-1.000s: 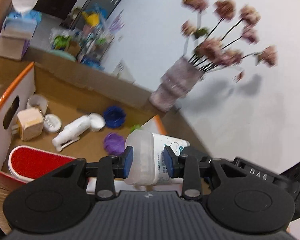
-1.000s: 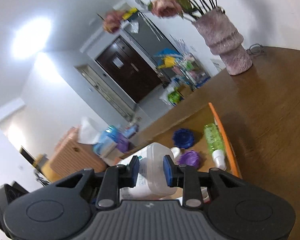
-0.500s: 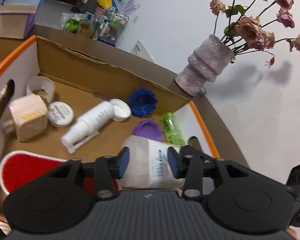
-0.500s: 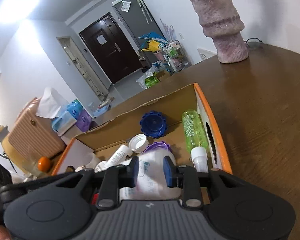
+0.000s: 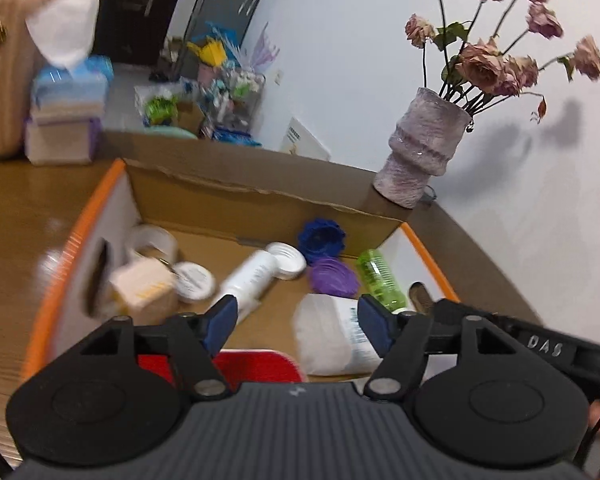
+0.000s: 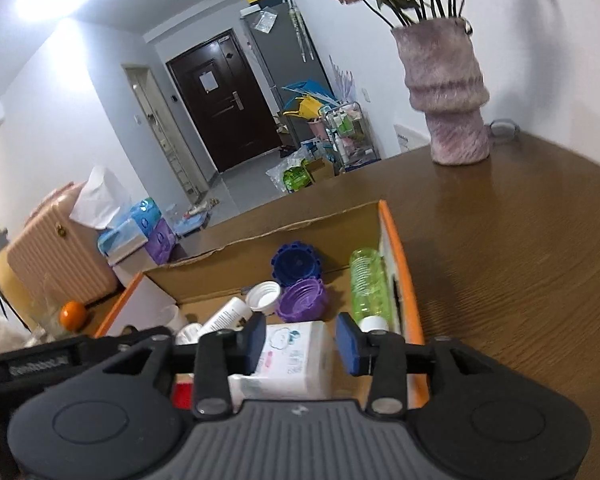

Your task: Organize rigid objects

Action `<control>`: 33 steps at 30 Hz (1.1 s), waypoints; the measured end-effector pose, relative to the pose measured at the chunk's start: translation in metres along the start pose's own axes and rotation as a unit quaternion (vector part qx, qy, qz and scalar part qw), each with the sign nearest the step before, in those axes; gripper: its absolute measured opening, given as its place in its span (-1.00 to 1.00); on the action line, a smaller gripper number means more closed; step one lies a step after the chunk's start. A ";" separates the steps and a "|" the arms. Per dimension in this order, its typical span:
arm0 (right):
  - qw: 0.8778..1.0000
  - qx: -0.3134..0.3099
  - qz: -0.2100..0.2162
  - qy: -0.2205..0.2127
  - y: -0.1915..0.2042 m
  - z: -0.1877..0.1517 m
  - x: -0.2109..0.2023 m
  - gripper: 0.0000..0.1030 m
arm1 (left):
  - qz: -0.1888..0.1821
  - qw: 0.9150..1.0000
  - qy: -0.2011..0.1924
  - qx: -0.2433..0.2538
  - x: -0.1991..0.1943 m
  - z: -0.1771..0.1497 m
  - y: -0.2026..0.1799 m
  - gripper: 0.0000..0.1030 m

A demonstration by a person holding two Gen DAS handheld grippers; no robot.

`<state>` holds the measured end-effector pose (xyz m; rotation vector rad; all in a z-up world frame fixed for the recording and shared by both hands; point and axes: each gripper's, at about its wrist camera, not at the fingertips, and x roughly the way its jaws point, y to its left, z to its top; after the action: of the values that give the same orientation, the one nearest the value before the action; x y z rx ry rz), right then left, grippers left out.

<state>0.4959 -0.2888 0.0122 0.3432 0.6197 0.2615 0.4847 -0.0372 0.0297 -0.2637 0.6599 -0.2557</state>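
Both tongs released: left tongs (image 5: pixel 296 318) and right tongs (image 6: pixel 302 340) spread wide, gripping nothing. White plastic labelled bottle (image 5: pixel 332 334) lying inside orange-rimmed cardboard box (image 5: pixel 260 196), near its right wall beside green ribbed bottle (image 5: pixel 378 276). Best lifted straight up, clear of box rim.

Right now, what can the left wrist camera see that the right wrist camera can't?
Only the left wrist view shows the beige cube-shaped block and flat red brush pad. Only the right wrist view shows the round orange fruit and dark brown door. Both show the orange-edged cardboard box, white plastic bottle, green bottle, and purple ridged lid.
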 end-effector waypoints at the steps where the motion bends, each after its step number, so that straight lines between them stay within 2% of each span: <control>1: 1.000 -0.007 -0.006 0.001 0.001 0.001 -0.004 -0.20 | 0.007 1.000 -0.005 0.011 -0.007 0.000 -0.001 0.42; 5: 0.999 -0.034 -0.023 -0.003 0.008 0.004 -0.025 -0.09 | 0.041 0.997 -0.031 0.065 -0.042 -0.003 -0.007 0.57; 9: 0.997 -0.067 -0.036 -0.018 0.024 0.006 -0.054 0.10 | 0.051 0.993 -0.051 0.094 -0.077 -0.006 -0.012 0.69; 11: 0.995 -0.087 -0.042 -0.027 0.033 0.005 -0.070 0.33 | 0.056 0.991 -0.073 0.100 -0.096 -0.009 -0.015 0.95; 12: 0.993 -0.099 -0.046 -0.033 0.038 0.004 -0.078 0.42 | 0.066 0.988 -0.093 0.104 -0.107 -0.012 -0.016 1.00; 14: 0.989 -0.128 -0.057 -0.053 0.050 -0.001 -0.095 0.74 | 0.095 0.980 -0.133 0.116 -0.123 -0.018 -0.018 1.00; 17: 0.976 -0.172 -0.087 -0.100 0.064 -0.010 -0.117 0.89 | 0.121 0.969 -0.172 0.131 -0.141 -0.028 -0.021 1.00; 20: 0.970 -0.186 -0.098 -0.121 0.071 -0.019 -0.136 0.94 | 0.133 0.963 -0.198 0.125 -0.153 -0.038 -0.019 1.00; 24: 0.974 -0.174 -0.089 -0.112 0.072 -0.027 -0.147 0.95 | 0.133 0.966 -0.193 0.111 -0.161 -0.046 -0.016 1.00; 33: 0.978 -0.161 -0.081 -0.105 0.078 -0.049 -0.157 0.95 | 0.115 0.963 -0.209 0.129 -0.201 -0.078 -0.019 1.00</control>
<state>0.3322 -0.2598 0.0870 0.0068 0.3859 0.1621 0.2795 -0.0041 0.0905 0.0129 0.2290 -0.0566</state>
